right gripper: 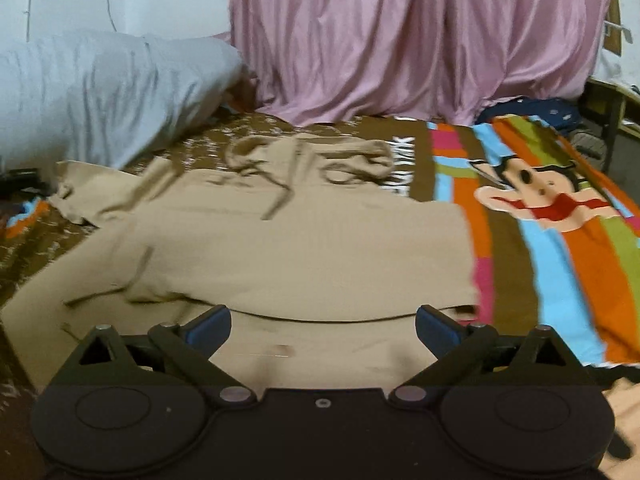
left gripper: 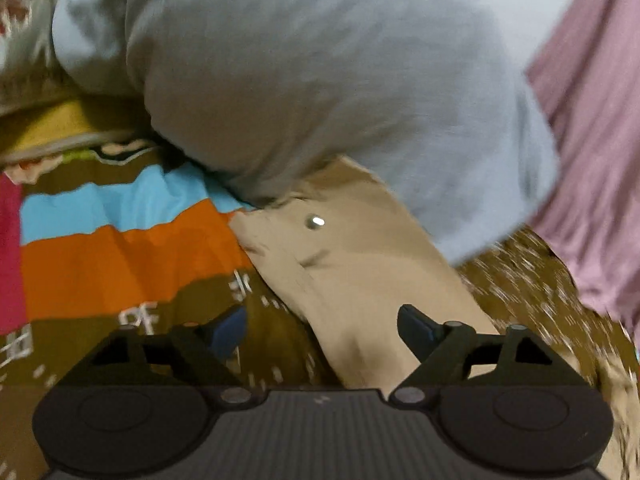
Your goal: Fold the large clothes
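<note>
On the bed, a beige hoodie [right gripper: 304, 248] lies spread flat over a brown, multicoloured striped bedsheet [right gripper: 560, 248] printed with a cartoon character [right gripper: 536, 192]. Right wrist view: the right gripper [right gripper: 323, 326] hovers over the garment's near portion, its blue-padded fingers [right gripper: 210, 326] set wide apart with nothing between them. A folded edge of the hoodie runs as a dark curved line just beyond the fingertips. The hood [right gripper: 316, 156] lies at the far end, bunched, with a drawcord trailing toward the body. One sleeve [right gripper: 80, 196] extends to the left and ends near a grey pillow [right gripper: 100, 96]. The garment's right edge is straight and lies against the striped part of the sheet, which stretches uncovered to the right of it. A pink curtain [right gripper: 420, 40] hangs behind the bed and meets the sheet at the far edge.

Left wrist view: the left gripper [left gripper: 322, 330] is likewise spread wide and holds nothing. A strip of the beige hoodie [left gripper: 360, 264] runs up between its fingers, the right finger over the cloth, the left finger over the bedsheet [left gripper: 120, 256]. A metal eyelet [left gripper: 315, 222] shows on the fabric just short of the grey pillow [left gripper: 300, 72], which overlaps the cloth's far end. The pink curtain [left gripper: 592, 120] fills the right margin. This view is motion-blurred.
</note>
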